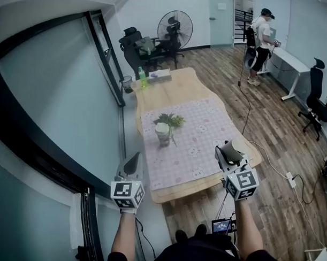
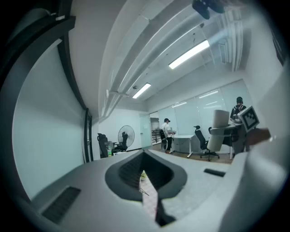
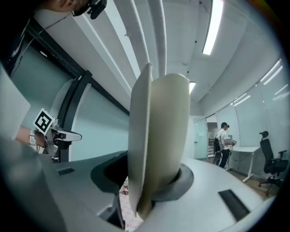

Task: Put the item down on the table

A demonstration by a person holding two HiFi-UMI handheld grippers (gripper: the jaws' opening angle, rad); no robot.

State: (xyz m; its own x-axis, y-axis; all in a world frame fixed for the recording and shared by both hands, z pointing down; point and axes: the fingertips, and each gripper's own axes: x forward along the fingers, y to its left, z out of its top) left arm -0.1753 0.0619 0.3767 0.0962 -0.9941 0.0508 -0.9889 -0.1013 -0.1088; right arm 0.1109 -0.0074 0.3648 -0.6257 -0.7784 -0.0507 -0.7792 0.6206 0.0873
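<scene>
A beige cup-like item (image 1: 233, 148) is held above the near right corner of the wooden table (image 1: 178, 87). My right gripper (image 1: 230, 153) is shut on it. In the right gripper view the item (image 3: 158, 136) stands on edge between the jaws of the right gripper (image 3: 149, 183), rim to the left, and hides most of what lies ahead. My left gripper (image 1: 133, 163) hangs beside the table's near left edge, shut and holding nothing. Through the narrow slit of the left gripper (image 2: 147, 190) only a strip of the pink cloth (image 1: 190, 141) shows.
On the cloth stands a pale pot with a green plant (image 1: 163, 130). A green bottle (image 1: 142, 76) and a tissue box (image 1: 160, 75) sit at the table's far end. A glass wall (image 1: 62, 102) runs along the left. A person (image 1: 261, 45) stands far off; office chairs and a fan (image 1: 175, 27) lie beyond.
</scene>
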